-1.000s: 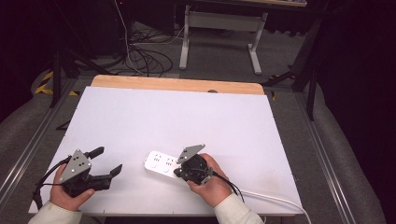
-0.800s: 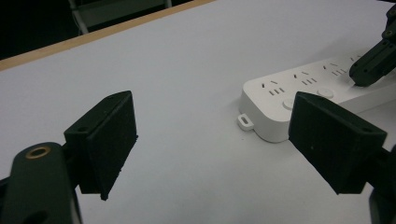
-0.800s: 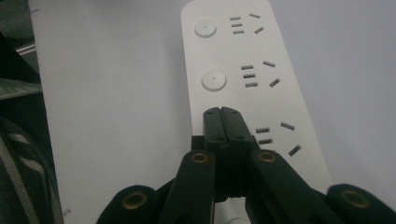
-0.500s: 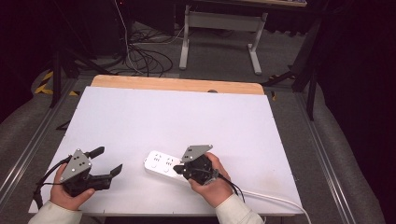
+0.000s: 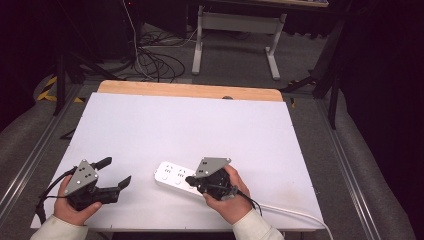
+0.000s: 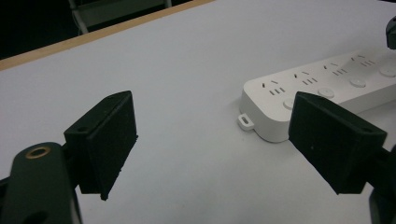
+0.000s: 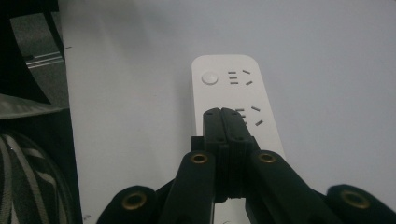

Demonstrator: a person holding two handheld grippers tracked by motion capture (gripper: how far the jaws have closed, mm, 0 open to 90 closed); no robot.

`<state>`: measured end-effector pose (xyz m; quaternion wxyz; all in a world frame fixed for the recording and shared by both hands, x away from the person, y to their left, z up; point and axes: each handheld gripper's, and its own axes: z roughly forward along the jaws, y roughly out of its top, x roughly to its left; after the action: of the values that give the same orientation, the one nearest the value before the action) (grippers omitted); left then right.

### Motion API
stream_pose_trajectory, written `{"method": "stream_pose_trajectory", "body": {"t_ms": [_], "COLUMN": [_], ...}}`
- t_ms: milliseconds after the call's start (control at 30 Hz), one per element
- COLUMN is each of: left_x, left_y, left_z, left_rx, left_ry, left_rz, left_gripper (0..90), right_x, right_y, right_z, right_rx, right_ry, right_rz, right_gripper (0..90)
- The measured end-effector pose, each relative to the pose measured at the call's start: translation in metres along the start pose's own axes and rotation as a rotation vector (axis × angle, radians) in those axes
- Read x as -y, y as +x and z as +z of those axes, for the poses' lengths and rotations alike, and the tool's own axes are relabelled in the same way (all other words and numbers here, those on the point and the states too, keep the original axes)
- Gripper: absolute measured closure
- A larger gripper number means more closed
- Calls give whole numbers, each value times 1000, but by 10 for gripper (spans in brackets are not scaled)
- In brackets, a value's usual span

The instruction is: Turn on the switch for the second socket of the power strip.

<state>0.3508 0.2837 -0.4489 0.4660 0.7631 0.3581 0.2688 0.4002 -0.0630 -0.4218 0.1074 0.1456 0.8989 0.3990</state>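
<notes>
A white power strip (image 5: 170, 176) lies flat near the table's front edge, with its white cord (image 5: 295, 212) trailing off to the right. My right gripper (image 5: 190, 180) is shut, and its joined tips (image 7: 222, 114) sit over the strip (image 7: 224, 77) just behind the end socket and round button. I cannot tell whether the tips touch the strip. Further left, my left gripper (image 5: 116, 172) is held open above bare table. In the left gripper view the wide-apart jaws of that gripper (image 6: 210, 140) hold nothing, and the strip's end (image 6: 280, 100) lies to the right of them.
The white tabletop (image 5: 200, 125) has a wooden strip (image 5: 190, 91) along its far edge. Beyond it, dark cables (image 5: 155, 60) lie on the floor beside a white desk frame (image 5: 235, 30). Grey rails run along both sides of the table.
My right gripper has shifted slightly to the right along the power strip. The left gripper has stayed in place and open.
</notes>
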Motion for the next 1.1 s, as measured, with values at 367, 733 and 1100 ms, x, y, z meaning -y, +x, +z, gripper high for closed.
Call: {"method": "stream_pose_trajectory", "body": {"t_ms": [367, 733, 1100], "left_x": [0, 0, -3], "left_y": [0, 0, -1], "left_z": [0, 0, -4], "left_rx": [1, 2, 6], "left_ry": [1, 2, 1], "left_rz": [-2, -2, -19], "left_gripper": [157, 157, 159], "right_x": [-4, -6, -8], "right_y": [2, 0, -2], "right_z": [-6, -17, -44], "right_rx": [26, 47, 40], "right_ry": [-39, -92, -133], "right_rz": [-13, -12, -6], "right_gripper": [599, 373, 252]}}
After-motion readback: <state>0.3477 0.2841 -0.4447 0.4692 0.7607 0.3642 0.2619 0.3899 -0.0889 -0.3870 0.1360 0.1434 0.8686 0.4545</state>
